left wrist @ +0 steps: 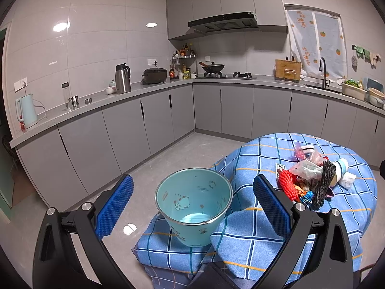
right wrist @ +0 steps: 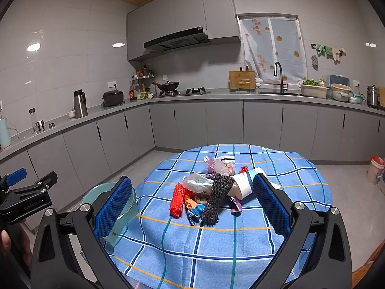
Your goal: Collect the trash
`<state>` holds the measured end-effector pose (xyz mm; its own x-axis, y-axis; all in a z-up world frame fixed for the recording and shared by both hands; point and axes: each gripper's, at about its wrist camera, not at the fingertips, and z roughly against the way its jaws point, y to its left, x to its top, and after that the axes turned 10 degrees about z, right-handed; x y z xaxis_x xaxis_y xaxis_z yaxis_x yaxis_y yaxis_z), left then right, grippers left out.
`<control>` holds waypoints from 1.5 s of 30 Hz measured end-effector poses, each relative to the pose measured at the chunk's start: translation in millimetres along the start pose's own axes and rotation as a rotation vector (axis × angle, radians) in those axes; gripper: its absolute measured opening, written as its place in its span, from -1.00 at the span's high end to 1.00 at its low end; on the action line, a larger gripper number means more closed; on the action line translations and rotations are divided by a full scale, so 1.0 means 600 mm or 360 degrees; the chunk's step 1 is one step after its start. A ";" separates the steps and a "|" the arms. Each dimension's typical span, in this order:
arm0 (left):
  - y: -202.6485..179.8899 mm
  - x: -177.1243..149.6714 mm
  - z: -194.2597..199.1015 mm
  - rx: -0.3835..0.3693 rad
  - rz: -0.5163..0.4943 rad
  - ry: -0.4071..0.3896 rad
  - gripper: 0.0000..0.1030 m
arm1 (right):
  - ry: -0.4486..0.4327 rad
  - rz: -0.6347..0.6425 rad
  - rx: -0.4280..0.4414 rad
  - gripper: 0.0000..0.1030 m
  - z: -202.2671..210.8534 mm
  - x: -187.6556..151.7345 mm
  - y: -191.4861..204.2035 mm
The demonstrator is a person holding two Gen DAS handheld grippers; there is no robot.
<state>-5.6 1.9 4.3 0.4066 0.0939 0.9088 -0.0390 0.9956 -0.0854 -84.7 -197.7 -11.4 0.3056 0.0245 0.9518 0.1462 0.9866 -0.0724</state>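
Observation:
A pile of trash (right wrist: 211,190) lies mid-table on the blue checked cloth (right wrist: 216,240): a red foam net (right wrist: 176,200), a black foam net (right wrist: 217,197), a paper cup (right wrist: 244,184), crumpled plastic (right wrist: 197,181) and candy wrappers (right wrist: 195,213). My right gripper (right wrist: 192,209) is open, its blue pads on either side of the pile and nearer than it. A teal bucket (left wrist: 195,204) stands on a cloth-covered seat left of the table, with nothing inside. My left gripper (left wrist: 192,202) is open, framing the bucket. In the left wrist view, the trash pile (left wrist: 310,180) sits to the right.
Grey kitchen cabinets (right wrist: 223,125) and counters wrap the back and left walls, with a kettle (left wrist: 122,78), wok (right wrist: 168,85) and sink (right wrist: 279,79). Grey floor (left wrist: 180,154) lies between table and cabinets. A pink container (right wrist: 375,168) stands on the floor at the right.

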 end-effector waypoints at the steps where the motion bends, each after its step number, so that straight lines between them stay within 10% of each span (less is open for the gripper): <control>1: 0.000 0.000 -0.001 0.0000 -0.0002 0.0001 -0.90 | 0.0002 0.0002 0.0001 -0.92 -0.001 0.000 0.001; 45: -0.002 0.003 0.009 -0.0014 -0.0006 -0.0012 -0.90 | 0.0024 -0.0002 0.0010 -0.92 -0.007 -0.003 0.006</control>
<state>-9.6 1.1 8.0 0.3999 0.0900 0.9121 -0.0292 0.9959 -0.0855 -80.8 -195.0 -14.7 0.3198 0.0210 0.9473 0.1404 0.9877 -0.0694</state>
